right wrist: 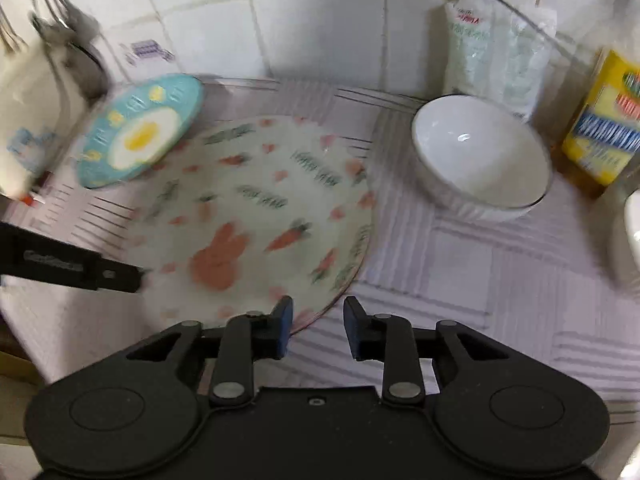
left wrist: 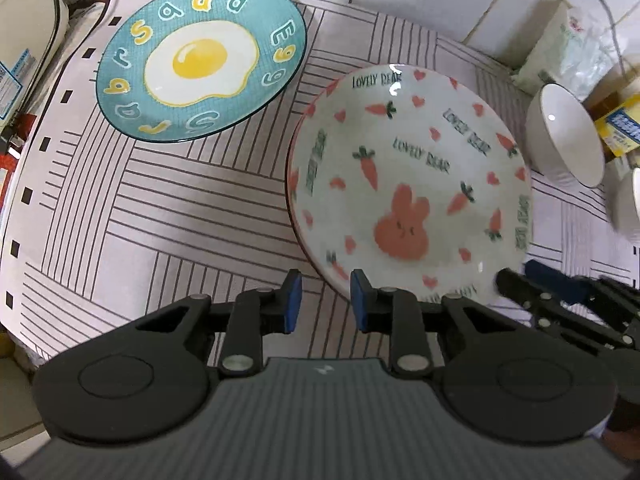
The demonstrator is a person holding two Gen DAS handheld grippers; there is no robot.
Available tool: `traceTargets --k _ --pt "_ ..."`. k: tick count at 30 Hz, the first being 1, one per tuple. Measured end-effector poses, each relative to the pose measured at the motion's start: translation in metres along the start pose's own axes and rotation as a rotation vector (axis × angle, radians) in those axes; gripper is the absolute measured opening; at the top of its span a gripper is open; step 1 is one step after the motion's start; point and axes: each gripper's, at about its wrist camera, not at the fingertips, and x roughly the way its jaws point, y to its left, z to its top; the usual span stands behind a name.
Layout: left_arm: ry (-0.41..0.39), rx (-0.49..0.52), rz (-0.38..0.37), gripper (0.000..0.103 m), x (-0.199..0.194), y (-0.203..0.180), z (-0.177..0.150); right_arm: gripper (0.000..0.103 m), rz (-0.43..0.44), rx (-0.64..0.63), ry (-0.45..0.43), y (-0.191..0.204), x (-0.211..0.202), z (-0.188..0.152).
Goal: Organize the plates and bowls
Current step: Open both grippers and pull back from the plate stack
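A white plate with a bunny and carrots [left wrist: 412,184] lies on the striped cloth; it also shows in the right wrist view [right wrist: 256,208]. A teal plate with a fried egg [left wrist: 200,60] sits behind it to the left, and appears in the right wrist view [right wrist: 140,132]. A white bowl [left wrist: 566,134] stands to the right, also in the right wrist view [right wrist: 480,156]. My left gripper [left wrist: 325,298] is open at the bunny plate's near left rim. My right gripper [right wrist: 318,326] is open at the plate's near right rim, and shows in the left wrist view [left wrist: 516,276]. Both are empty.
A second white bowl [right wrist: 632,236] peeks in at the far right. A yellow box [right wrist: 604,120] and plastic bags [right wrist: 496,48] stand against the tiled wall. A white appliance [left wrist: 24,40] stands at the left. The cloth [left wrist: 180,208] ends near me.
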Motion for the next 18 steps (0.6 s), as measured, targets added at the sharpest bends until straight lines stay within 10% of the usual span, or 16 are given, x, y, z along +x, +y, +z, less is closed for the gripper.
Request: traceTargets --k 18 --pt "-0.209 0.1 -0.009 0.041 -0.112 0.019 -0.041 0.036 0.138 -0.157 -0.287 0.023 -0.13 -0.02"
